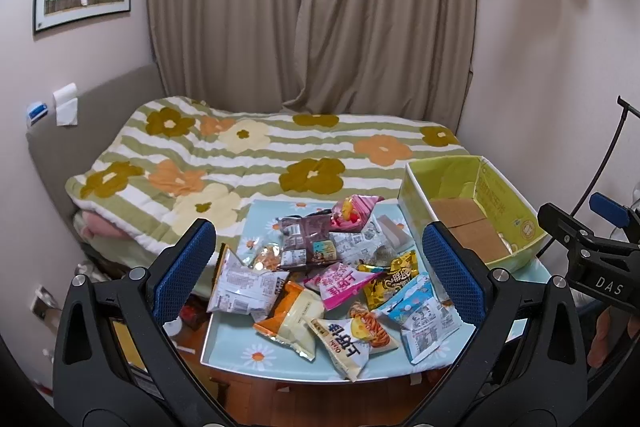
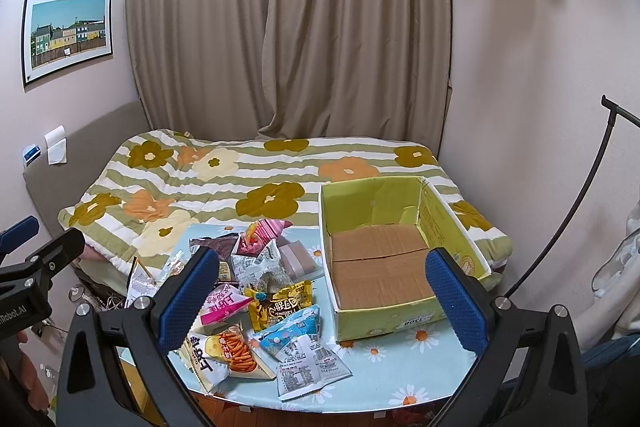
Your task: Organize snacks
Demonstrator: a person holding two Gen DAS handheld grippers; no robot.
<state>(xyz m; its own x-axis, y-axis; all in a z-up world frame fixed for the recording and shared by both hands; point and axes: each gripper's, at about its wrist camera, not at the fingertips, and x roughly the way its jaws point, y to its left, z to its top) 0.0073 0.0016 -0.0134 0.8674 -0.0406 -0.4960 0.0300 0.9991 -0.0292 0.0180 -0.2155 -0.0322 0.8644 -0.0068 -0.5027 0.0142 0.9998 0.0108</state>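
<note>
Your left gripper (image 1: 316,267) is spread wide, holding nothing, hovering over the near side of the snack pile (image 1: 320,283). Your right gripper (image 2: 320,291) is wide too, empty, with its right finger in front of the box (image 2: 452,223).

Snacks: a loose heap of small sealed packets on the table (image 2: 400,367), all left of the box, none in it. The nearest to the box are the blue-white packet (image 2: 298,337) and the yellow packet (image 2: 280,303), just left of its near corner. The pink packet (image 2: 226,305) and the cheese-stick bag (image 2: 224,351) lie further left. The brown packet (image 1: 300,239) and the pink-striped bag (image 1: 352,211) sit at the pile's far side.

Handling, as a judgement: light, puffy, air-filled film bags, slick and crinkly, contents probably crushable. Pinch a crimped end seam or a flat corner, not the puffed middle; squeeze gently. Packets overlap, so lifting one may drag a neighbour.

Box: open-topped, yellow-green walls, bare cardboard floor, nothing inside that shows. It sits at the table's right end against the quilt (image 2: 208,187). Start with the blue-white packet, since it is closest.
</note>
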